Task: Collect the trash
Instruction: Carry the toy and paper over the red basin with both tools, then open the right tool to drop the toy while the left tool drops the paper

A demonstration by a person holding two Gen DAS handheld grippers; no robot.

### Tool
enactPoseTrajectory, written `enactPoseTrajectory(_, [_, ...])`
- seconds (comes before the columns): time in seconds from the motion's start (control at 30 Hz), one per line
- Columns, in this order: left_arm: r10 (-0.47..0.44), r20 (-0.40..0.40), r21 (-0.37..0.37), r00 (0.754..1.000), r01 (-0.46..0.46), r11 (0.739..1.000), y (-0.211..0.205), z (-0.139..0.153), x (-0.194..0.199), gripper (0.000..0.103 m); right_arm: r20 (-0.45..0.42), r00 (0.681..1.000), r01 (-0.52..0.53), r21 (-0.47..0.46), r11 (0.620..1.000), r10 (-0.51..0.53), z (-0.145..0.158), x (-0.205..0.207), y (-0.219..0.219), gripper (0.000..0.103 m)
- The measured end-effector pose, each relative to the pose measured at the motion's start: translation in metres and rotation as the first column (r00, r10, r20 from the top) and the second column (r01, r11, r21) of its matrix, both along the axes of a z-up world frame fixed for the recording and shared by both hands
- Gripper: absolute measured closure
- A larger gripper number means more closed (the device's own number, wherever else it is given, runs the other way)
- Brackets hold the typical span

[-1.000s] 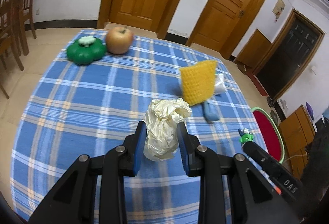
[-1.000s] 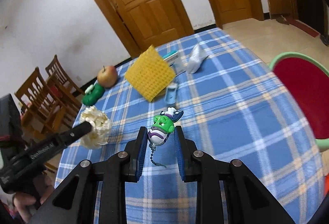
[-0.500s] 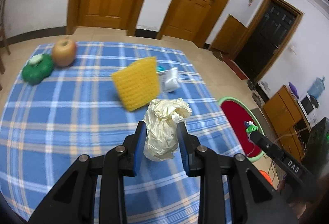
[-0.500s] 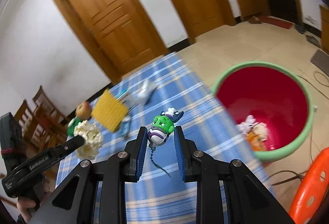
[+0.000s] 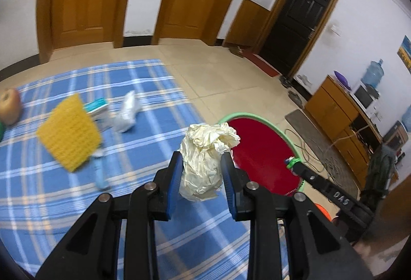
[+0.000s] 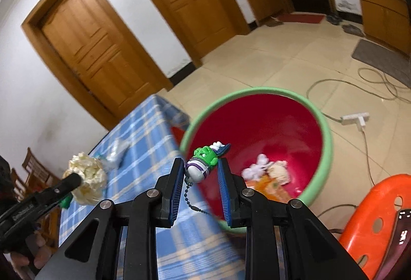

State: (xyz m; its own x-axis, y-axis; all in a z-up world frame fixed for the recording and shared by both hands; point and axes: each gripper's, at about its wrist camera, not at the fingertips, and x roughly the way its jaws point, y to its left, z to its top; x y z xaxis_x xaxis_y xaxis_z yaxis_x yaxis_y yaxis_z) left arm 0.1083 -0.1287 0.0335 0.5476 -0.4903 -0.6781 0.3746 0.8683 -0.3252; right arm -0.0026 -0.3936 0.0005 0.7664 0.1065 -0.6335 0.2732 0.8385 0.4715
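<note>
Table [image 5: 64, 202] under a blue plaid cloth sat below and left of my left gripper [image 5: 201, 178]. On it, ahead-left of the fingers: yellow waffle sponge [image 5: 68, 133], blurred; small teal-and-white box [image 5: 97, 106] behind it; crumpled white wrapper [image 5: 127, 115] just right of the box; light-blue item [image 5: 99, 173] in front of the sponge. Apple [image 5: 9, 106] lay at far left. Floor was beige tile [image 5: 231, 79], to the right, carrying the red green-rimmed bin [image 6: 326, 151].
</note>
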Motion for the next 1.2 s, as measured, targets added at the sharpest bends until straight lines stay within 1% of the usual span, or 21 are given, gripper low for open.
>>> enactPoseTrajectory(0.13, [-0.042, -0.008, -0.003, 0.999, 0.042, 0.999, -0.025, -0.003, 0.007, 0.072, -0.025, 0.999, 0.035, 0.011, 0.999, -0.035, -0.011, -0.001, -0.016, 0.076])
enactPoseTrajectory(0.4, [-0.081, -0.019, 0.011, 0.997, 0.081, 0.997, -0.055, -0.011, 0.016, 0.072, -0.054, 0.996, 0.069, 0.027, 0.997, -0.068, -0.026, 0.001, -0.037, 0.075])
enactPoseTrajectory(0.77, [-0.128, -0.039, 0.039, 0.991, 0.130, 0.991, -0.083, -0.021, 0.022, 0.072, -0.044, 0.994, 0.098, 0.046, 0.994, -0.096, -0.026, 0.001, -0.054, 0.074])
enactPoseTrajectory(1.03, [-0.172, -0.065, 0.065, 0.983, 0.176, 0.982, -0.110, -0.036, 0.029, 0.072, -0.036, 0.993, 0.116, 0.052, 0.992, -0.114, -0.024, -0.004, -0.061, 0.073])
enactPoseTrajectory(1.1, [-0.177, -0.067, 0.069, 0.982, 0.182, 0.981, -0.115, -0.037, 0.029, 0.069, -0.038, 0.992, 0.122, 0.054, 0.991, -0.120, -0.024, -0.006, -0.062, 0.072])
enactPoseTrajectory(1.2, [-0.181, -0.071, 0.072, 0.981, 0.186, 0.980, -0.119, -0.038, 0.029, 0.058, -0.041, 0.991, 0.131, 0.057, 0.990, -0.128, -0.024, -0.007, -0.065, 0.070])
